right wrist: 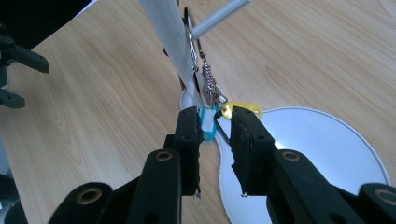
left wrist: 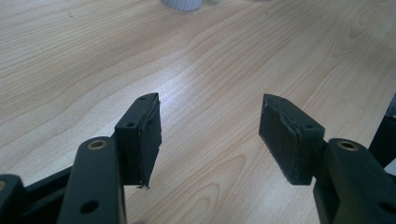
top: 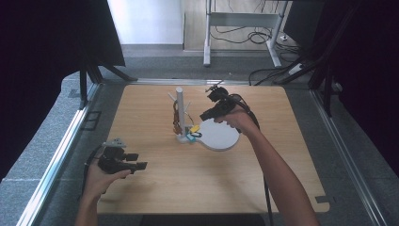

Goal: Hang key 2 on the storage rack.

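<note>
Nearest, in the lower left of the high view, the left tool (top: 136,161) rests low over the bare table (top: 188,183), held in a hand; in the left gripper view its jaws stand spread wide with nothing between them but wood grain.

Farther in, at mid-frame, the right tool (top: 205,116) reaches toward the foot of a white peg stand (top: 179,101). In the right gripper view the right tool (right wrist: 215,128) has its jaws drawn close together around a blue key tag (right wrist: 207,127); the left jaw appears to touch the tag, but whether it is truly pinched I cannot tell. A yellow key tag (right wrist: 240,108) lies just beyond, at the upper edge of a white round plate (right wrist: 327,149), and a metal chain (right wrist: 208,77) runs up from the tags to a peg on the stand.

The step in hand looks like taking hold of the key bunch by its blue tag. The next move likely calls for a firm close on the tag, then a lift up and outward so the chain's ring slides off the slanted peg without tipping the stand.
</note>
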The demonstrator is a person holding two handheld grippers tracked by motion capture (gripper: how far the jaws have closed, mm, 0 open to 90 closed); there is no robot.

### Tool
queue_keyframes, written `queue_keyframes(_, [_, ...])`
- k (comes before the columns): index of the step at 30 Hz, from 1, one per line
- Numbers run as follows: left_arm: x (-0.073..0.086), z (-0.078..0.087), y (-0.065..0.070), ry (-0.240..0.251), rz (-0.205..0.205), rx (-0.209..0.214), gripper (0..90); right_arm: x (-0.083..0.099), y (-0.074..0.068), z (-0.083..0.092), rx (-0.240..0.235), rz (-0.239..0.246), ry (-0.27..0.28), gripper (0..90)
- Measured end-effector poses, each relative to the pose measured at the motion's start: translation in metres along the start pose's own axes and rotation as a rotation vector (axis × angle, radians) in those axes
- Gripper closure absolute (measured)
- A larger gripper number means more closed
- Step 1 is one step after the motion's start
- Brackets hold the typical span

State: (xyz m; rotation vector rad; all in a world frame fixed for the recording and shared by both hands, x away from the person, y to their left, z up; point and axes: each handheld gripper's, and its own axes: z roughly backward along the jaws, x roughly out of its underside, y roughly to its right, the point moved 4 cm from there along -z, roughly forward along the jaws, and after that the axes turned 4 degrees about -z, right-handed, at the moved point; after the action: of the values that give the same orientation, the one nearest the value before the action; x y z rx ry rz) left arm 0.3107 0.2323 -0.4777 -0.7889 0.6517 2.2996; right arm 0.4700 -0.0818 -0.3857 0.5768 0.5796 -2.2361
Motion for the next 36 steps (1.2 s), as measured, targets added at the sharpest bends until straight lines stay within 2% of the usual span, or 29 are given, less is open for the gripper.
queue_keyframes(11, [-0.001, -0.002, 0.003, -0.004, -0.009, 0.004, 39.5, 0.022, 0.006, 0.014, 0.003, -0.014, 0.031, 69.2])
queue_keyframes(23, [0.0, -0.003, 0.003, -0.008, -0.01, 0.005, 39.5, 0.06, 0.021, 0.033, 0.015, -0.05, 0.081, 68.1])
queue_keyframes(29, [0.0, -0.006, 0.004, -0.019, -0.013, 0.007, 39.3, 0.076, 0.025, 0.034, 0.018, -0.067, 0.096, 67.7])
queue_keyframes(36, [0.0, -0.008, 0.005, -0.023, -0.015, 0.01, 39.2, 0.107, 0.032, 0.025, 0.026, -0.082, 0.113, 64.8])
